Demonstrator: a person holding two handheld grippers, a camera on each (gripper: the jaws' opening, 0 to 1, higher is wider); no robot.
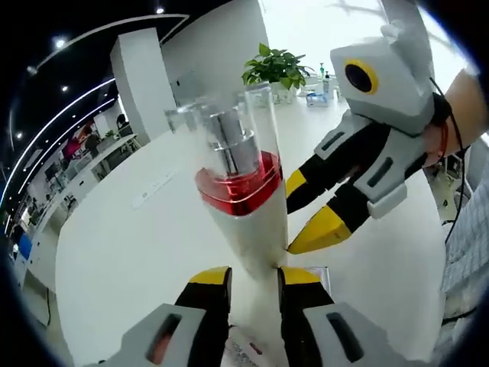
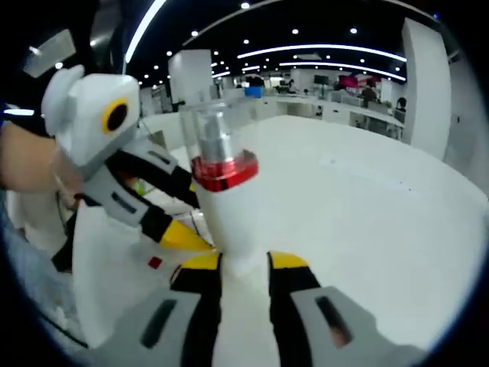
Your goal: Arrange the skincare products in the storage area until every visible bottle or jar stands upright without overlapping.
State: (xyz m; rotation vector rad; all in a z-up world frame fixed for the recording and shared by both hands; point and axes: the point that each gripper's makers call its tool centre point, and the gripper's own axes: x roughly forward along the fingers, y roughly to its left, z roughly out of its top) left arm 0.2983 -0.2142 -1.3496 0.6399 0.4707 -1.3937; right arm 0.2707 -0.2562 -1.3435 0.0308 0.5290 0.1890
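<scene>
A white bottle (image 1: 256, 222) with a red collar and a clear cap over a silver pump rises between my left gripper's (image 1: 254, 279) yellow-tipped jaws, which close on its narrow base. In the right gripper view the same bottle (image 2: 229, 222) stands between my right gripper's (image 2: 244, 264) jaws, which press on its base too. From the right of the left gripper view, the right gripper (image 1: 306, 218) straddles the bottle's lower part, one yellow tip touching it. The left gripper (image 2: 191, 218) reaches the bottle from the left of the right gripper view.
A wide white table (image 1: 137, 245) lies under the bottle. A potted plant (image 1: 275, 69) and small items stand at its far side. A white pillar (image 1: 141, 84) and office desks are behind. A person's arm (image 1: 467, 99) holds the right gripper.
</scene>
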